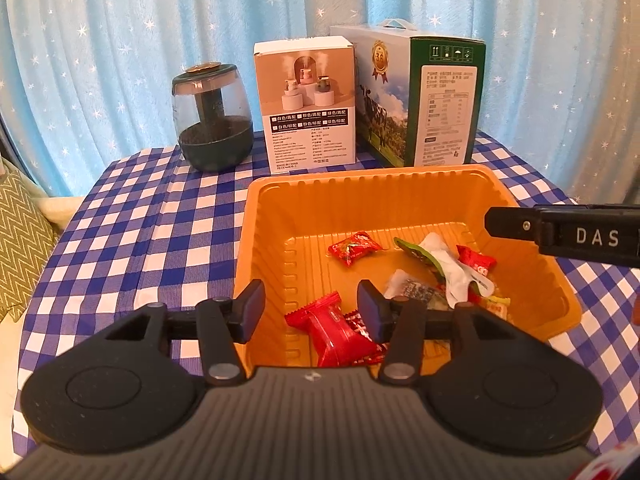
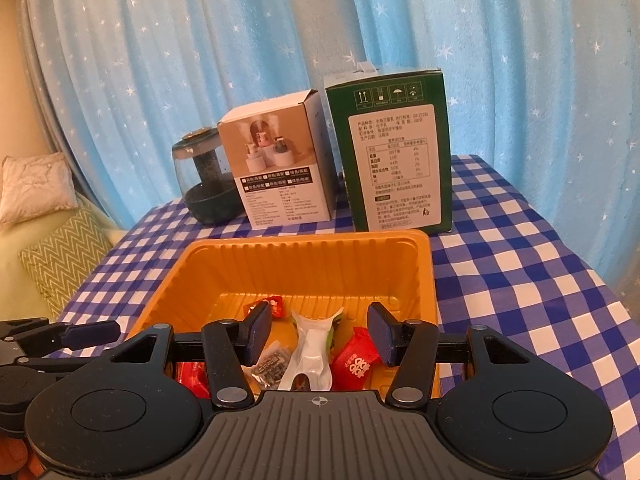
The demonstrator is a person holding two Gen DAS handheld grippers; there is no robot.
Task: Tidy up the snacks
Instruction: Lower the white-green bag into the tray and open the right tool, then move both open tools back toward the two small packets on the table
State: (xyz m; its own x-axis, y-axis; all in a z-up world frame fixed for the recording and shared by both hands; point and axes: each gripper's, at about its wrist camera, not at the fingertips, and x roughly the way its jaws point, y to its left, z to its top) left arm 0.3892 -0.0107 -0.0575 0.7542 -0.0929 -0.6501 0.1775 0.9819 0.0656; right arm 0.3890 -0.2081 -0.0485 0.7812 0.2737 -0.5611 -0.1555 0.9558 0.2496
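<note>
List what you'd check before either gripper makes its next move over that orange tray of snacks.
1. Left gripper empty, open: ok.
2. Right gripper empty, open: ok.
3. Orange tray flat on the checked tablecloth: ok.
4. Red candy and the other snacks inside the tray: ok.
5. Snacks left outside the tray: cannot tell.
6. White box and green carton upright behind the tray, clear of it: ok.
</note>
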